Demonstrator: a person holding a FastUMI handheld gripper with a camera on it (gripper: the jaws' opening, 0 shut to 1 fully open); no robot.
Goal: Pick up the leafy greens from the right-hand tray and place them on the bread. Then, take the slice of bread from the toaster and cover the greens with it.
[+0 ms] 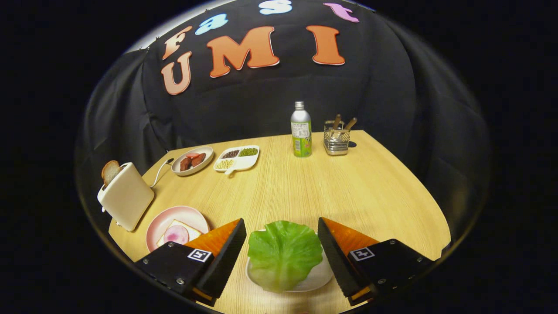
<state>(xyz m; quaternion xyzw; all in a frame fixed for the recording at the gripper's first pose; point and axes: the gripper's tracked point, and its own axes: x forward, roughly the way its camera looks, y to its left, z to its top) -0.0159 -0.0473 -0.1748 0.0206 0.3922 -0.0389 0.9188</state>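
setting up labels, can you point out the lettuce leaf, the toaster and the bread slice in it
lettuce leaf [283,255], gripper view, centre of leaf
toaster [126,196], gripper view, front face
bread slice [110,171], gripper view, exposed top

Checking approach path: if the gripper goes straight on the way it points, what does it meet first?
Probably the leafy greens on their white tray, lying between the open gripper fingers. Beyond them the table looks free up to the bottle; depth is unclear.

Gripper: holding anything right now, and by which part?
Nothing held. The gripper is open, its fingers either side of the lettuce leaf on its white tray, not touching it.
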